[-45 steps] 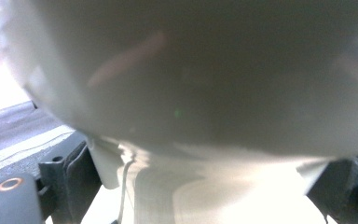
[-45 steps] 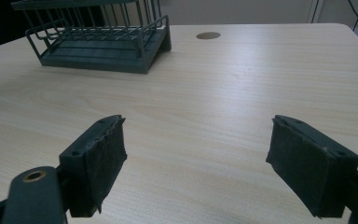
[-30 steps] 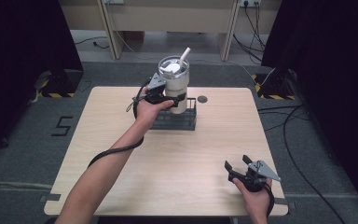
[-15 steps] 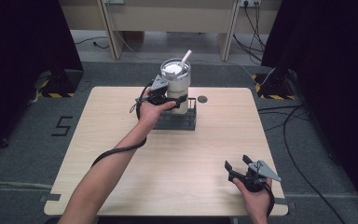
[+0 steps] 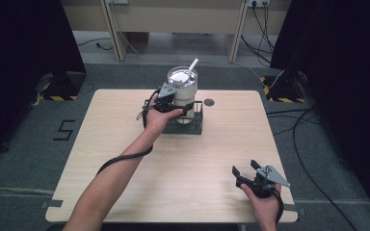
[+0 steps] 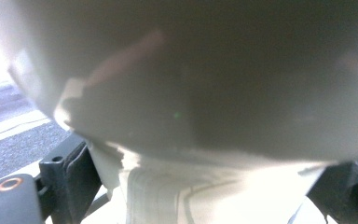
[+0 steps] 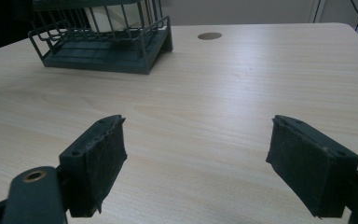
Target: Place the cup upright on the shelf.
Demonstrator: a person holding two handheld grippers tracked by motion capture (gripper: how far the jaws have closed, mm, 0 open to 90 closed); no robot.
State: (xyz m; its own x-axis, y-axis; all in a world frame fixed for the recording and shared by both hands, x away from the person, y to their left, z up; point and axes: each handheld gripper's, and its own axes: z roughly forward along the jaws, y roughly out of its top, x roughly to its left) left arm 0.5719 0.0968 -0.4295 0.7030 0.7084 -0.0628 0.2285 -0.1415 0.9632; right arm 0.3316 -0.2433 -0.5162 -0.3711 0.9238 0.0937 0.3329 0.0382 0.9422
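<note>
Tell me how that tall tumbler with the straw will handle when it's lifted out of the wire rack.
The tumbler is tall and narrow at the base, so probably tippy. Its smooth wall may slip in the left hand-held gripper. The wire rack could snag it.

The tumbler [image 6: 205, 79] is blurred, its top cut off.
</note>
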